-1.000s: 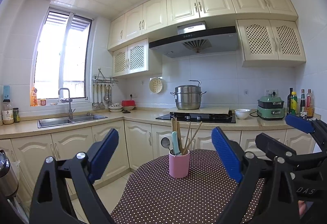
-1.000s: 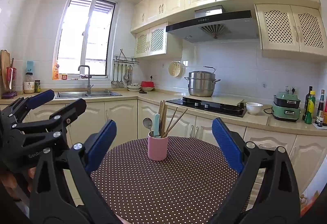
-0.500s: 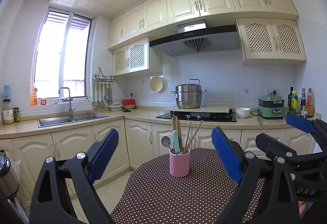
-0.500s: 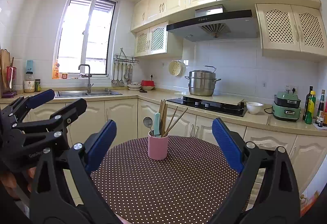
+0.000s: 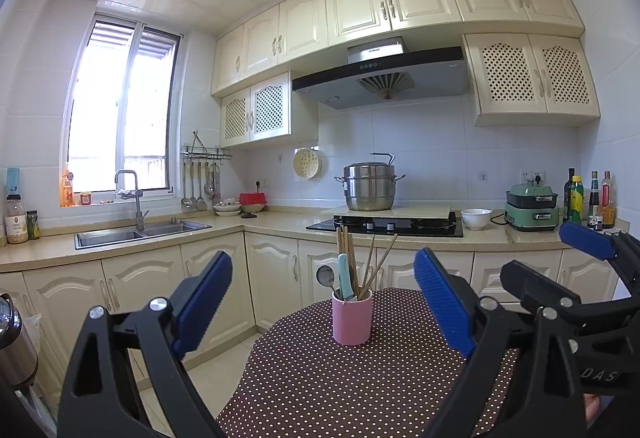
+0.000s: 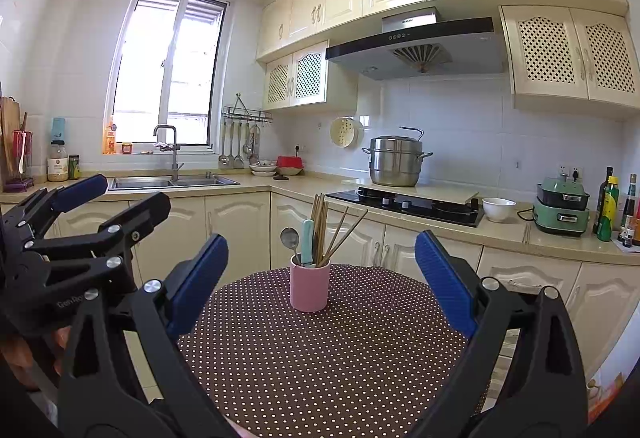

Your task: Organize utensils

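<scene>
A pink cup [image 5: 352, 318] [image 6: 310, 288] stands upright on a round table with a brown polka-dot cloth [image 5: 360, 390] [image 6: 320, 354]. It holds a metal spoon [image 6: 289, 239], a utensil with a teal handle [image 6: 307, 242] and several wooden chopsticks [image 6: 328, 230]. My left gripper [image 5: 324, 302] is open, held short of the cup with nothing between its fingers. My right gripper [image 6: 322, 278] is also open and empty, the cup standing beyond the gap. Each gripper shows at the edge of the other's view.
Kitchen counters run behind the table: a sink [image 6: 172, 182] at left, a hob with a steel pot [image 6: 396, 162], a white bowl [image 6: 498, 208], a green appliance [image 6: 562, 206] and bottles [image 6: 608, 208] at right. Ladles hang on a wall rack [image 6: 240, 142].
Both views have barely shifted. The cup and utensils stand as before, and both grippers stay open.
</scene>
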Tool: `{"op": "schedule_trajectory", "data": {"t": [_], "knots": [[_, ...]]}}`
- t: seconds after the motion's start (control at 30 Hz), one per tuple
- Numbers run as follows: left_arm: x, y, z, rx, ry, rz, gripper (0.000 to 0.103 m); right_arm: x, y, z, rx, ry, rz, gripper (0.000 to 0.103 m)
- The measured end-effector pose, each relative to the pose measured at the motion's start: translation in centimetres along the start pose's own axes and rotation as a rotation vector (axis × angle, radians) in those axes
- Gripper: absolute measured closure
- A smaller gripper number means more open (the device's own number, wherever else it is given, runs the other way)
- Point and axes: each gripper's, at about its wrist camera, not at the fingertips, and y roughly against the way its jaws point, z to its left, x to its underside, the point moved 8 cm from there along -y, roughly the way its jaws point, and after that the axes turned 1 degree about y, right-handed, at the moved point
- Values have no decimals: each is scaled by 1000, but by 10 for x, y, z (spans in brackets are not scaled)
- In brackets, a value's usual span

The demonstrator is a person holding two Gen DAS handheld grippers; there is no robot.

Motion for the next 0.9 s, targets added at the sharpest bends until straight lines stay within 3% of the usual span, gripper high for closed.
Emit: {"op": "schedule_trajectory", "data": {"t": [0.9], "knots": [[5,-1,-2,0,-2,7,12,2,0,1,0,-2,7,10]]}}
